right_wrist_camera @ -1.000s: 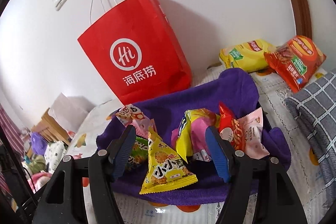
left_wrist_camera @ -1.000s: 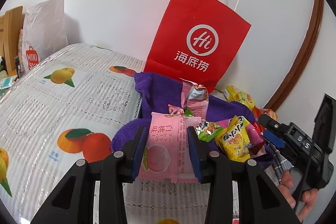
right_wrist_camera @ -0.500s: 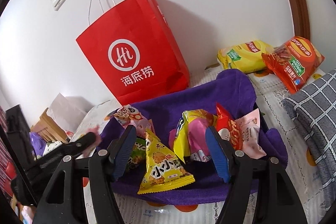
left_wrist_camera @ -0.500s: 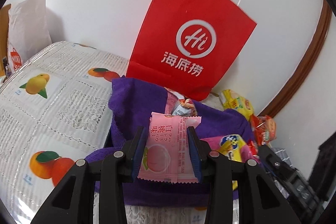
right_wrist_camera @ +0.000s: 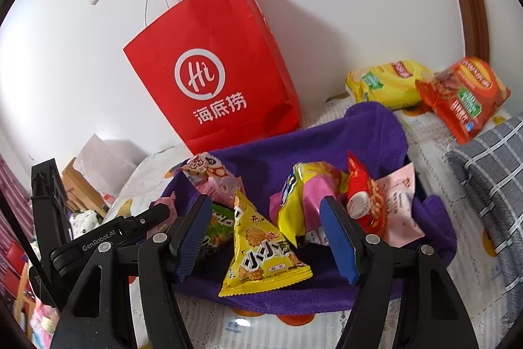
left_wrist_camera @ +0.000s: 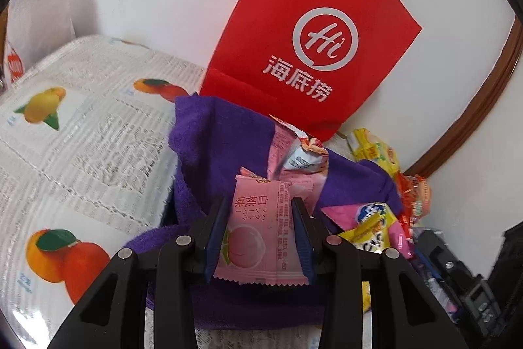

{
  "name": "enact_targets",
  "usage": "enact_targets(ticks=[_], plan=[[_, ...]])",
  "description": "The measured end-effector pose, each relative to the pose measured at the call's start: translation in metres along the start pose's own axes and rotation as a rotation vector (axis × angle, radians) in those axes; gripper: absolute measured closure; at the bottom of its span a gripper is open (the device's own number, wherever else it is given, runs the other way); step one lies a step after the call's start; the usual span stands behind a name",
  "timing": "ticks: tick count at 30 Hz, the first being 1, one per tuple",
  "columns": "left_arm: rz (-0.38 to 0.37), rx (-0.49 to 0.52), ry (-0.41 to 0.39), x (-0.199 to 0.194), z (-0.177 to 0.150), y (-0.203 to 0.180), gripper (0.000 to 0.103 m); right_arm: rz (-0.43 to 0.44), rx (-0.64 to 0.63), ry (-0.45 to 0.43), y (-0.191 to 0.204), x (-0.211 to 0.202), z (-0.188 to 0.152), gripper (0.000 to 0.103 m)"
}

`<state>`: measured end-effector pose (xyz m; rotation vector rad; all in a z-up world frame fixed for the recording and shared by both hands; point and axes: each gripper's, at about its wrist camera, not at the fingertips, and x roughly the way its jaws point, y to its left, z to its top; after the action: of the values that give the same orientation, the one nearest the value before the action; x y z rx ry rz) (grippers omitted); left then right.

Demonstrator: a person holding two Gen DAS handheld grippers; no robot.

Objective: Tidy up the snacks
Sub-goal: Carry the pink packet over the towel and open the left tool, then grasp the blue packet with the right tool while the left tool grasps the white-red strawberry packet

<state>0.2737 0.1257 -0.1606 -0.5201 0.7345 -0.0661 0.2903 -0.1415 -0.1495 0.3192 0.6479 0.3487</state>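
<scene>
A pink peach-flavour packet [left_wrist_camera: 258, 234] stands upright between blue pads, with my left gripper [left_wrist_camera: 259, 208] shut on it just over the near left rim of a purple cloth-lined basket [left_wrist_camera: 222, 146]. From the right wrist this gripper [right_wrist_camera: 160, 211] shows at the basket's left edge. My right gripper [right_wrist_camera: 265, 205] hangs open above the basket's [right_wrist_camera: 327, 133] front. A yellow triangular snack pack [right_wrist_camera: 258, 251] lies loose below its fingers. Also in the basket are a yellow-and-pink pack [right_wrist_camera: 304, 195], a red pack [right_wrist_camera: 362, 201], a pale pink packet [right_wrist_camera: 398, 205] and a green one [right_wrist_camera: 219, 228].
A red paper bag [right_wrist_camera: 212, 80] with white handles stands against the wall behind the basket. A yellow chip bag [right_wrist_camera: 385, 80] and an orange-red one [right_wrist_camera: 464, 97] lie at the back right. A grey checked cloth [right_wrist_camera: 490, 179] lies to the right. The fruit-print cover [left_wrist_camera: 81, 152] stretches left.
My left gripper has carried the pink packet rightward and closer to the purple basket, coming into the right wrist view at the left. The right gripper has stayed in place.
</scene>
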Motion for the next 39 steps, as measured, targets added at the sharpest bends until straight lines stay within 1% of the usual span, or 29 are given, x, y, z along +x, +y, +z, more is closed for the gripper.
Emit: enact_targets(ticks=[1,2,3,11,15,18,20,23,26,30,34,39], plan=[[-0.007,-0.011,0.011,0.001,0.0,0.001,0.059,0.005,0.01,0.003,-0.002,0.001,0.0,0.034],[-0.012,-0.02,0.019,0.001,0.0,0.003,0.049,0.006,0.018,0.003,-0.004,0.001,-0.001,0.034],[-0.02,-0.029,0.02,0.001,0.0,0.004,0.046,0.004,0.02,0.002,-0.005,0.001,-0.001,0.034],[-0.025,-0.013,-0.002,-0.013,-0.007,0.005,0.046,-0.021,-0.023,-0.02,-0.006,-0.007,-0.005,0.034],[-0.011,0.04,-0.032,-0.025,-0.015,-0.001,0.046,-0.02,-0.064,-0.038,0.003,-0.012,-0.01,0.034],[0.005,0.1,-0.062,-0.036,-0.022,-0.008,0.045,-0.011,-0.076,-0.031,0.007,-0.014,-0.015,0.034],[0.006,0.132,-0.076,-0.042,-0.027,-0.012,0.043,-0.007,-0.079,-0.024,0.009,-0.016,-0.019,0.034],[0.021,0.178,-0.085,-0.048,-0.036,-0.016,0.042,-0.011,-0.1,-0.021,0.014,-0.022,-0.027,0.034],[0.051,0.215,-0.083,-0.051,-0.043,-0.016,0.041,-0.012,-0.101,-0.026,0.014,-0.03,-0.034,0.034],[0.039,0.21,-0.062,-0.057,-0.051,-0.01,0.041,-0.017,-0.087,-0.045,0.01,-0.043,-0.044,0.034],[0.037,0.212,-0.059,-0.062,-0.057,-0.006,0.038,-0.028,-0.085,-0.025,0.008,-0.048,-0.058,0.034],[0.063,0.228,-0.052,-0.063,-0.062,-0.004,0.038,-0.071,-0.144,-0.013,0.014,-0.052,-0.072,0.034]])
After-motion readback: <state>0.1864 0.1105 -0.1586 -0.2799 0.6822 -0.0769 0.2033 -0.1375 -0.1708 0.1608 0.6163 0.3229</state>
